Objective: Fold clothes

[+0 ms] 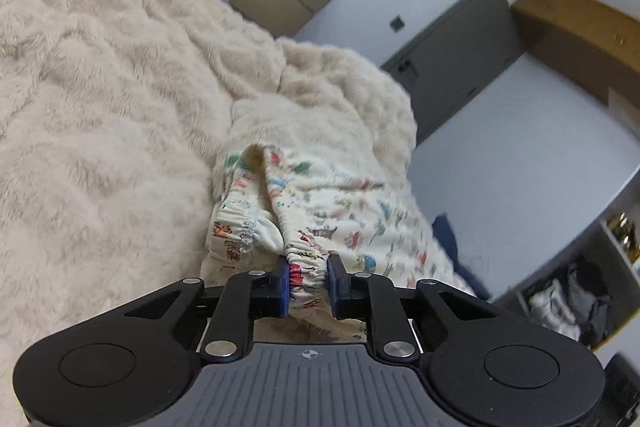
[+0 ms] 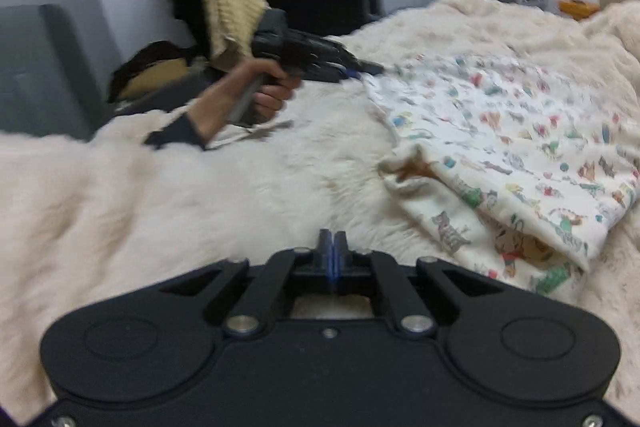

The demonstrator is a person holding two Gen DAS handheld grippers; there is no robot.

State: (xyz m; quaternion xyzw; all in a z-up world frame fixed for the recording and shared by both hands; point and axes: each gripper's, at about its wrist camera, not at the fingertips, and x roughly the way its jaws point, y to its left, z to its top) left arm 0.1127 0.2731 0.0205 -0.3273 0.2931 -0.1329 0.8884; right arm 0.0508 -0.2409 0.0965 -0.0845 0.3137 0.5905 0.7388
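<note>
Left tongs (image 1: 308, 277) are pinching the elastic waistband of the printed pants (image 2: 516, 131), which are lying on the cream fluffy blanket (image 2: 240, 187), while right tongs (image 2: 333, 247) are hovering closed, holding nothing.

Fluffy cream blanket (image 1: 100, 99); grey cabinet (image 1: 456, 59) (doors closed).

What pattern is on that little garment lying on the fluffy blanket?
Small multicoloured cartoon figures on cream fabric; the printed garment shows best in the right wrist view.
</note>
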